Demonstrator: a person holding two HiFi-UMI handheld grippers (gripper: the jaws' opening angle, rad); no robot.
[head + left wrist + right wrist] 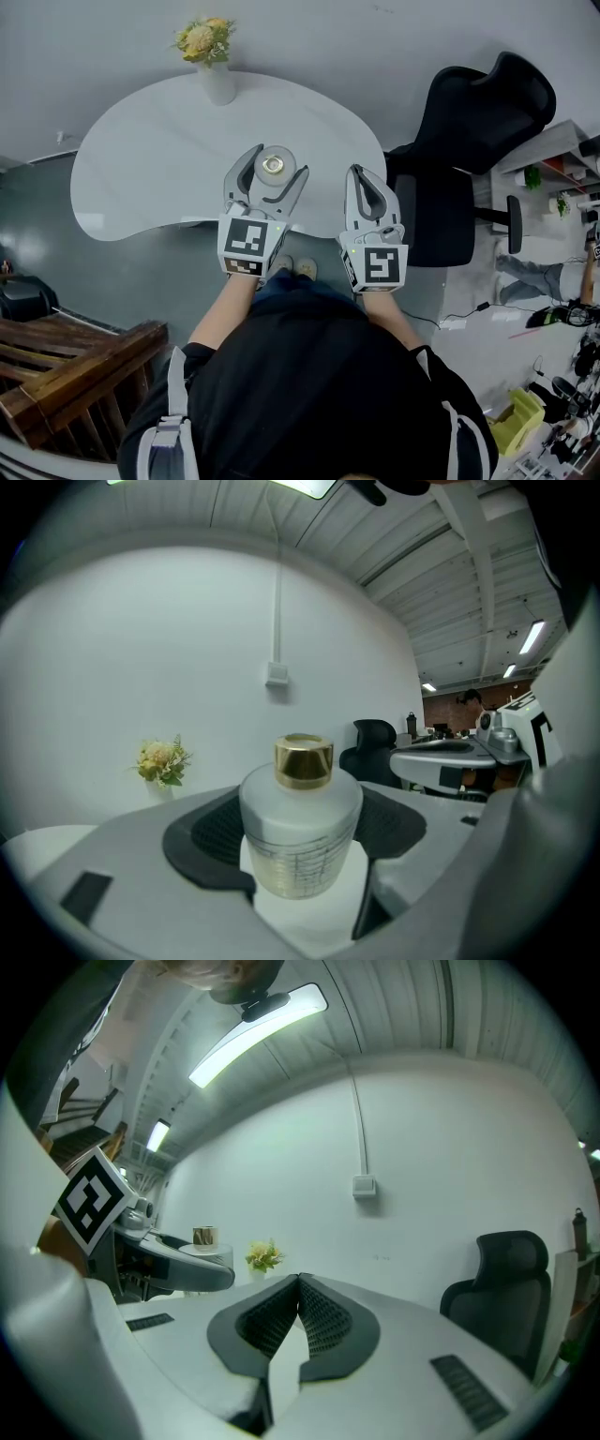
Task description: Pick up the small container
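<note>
Nearest is the person's black top (pixel 309 375), filling the 6 o'clock part of the head view, with both forearms reaching up toward 12. The left gripper (pixel 278 169) has its jaws set round the small bottle (pixel 300 832), a frosted white one with a gold cap. The jaws stand apart by just the bottle's width. In the left gripper view its sides cover the inner edges of both dark pads, so I judge the pads to be closed against it, though how firmly cannot be told. The bottle is over the white table (pixel 150 159), a little toward 4 o'clock from the table's middle. It looks to be still standing on the top, with white surface showing under its base. The right gripper (pixel 364 176) hangs at 3 o'clock of the left one, off the table's edge, its jaws pressed together with nothing between them. A vase of flowers (pixel 211 56) stands at the table's 12 o'clock edge and an office chair (pixel 469 122) sits out at 2 o'clock. By my reckoning the reach and the closing are done. The lift is what remains, and nothing here shows it begun.
</note>
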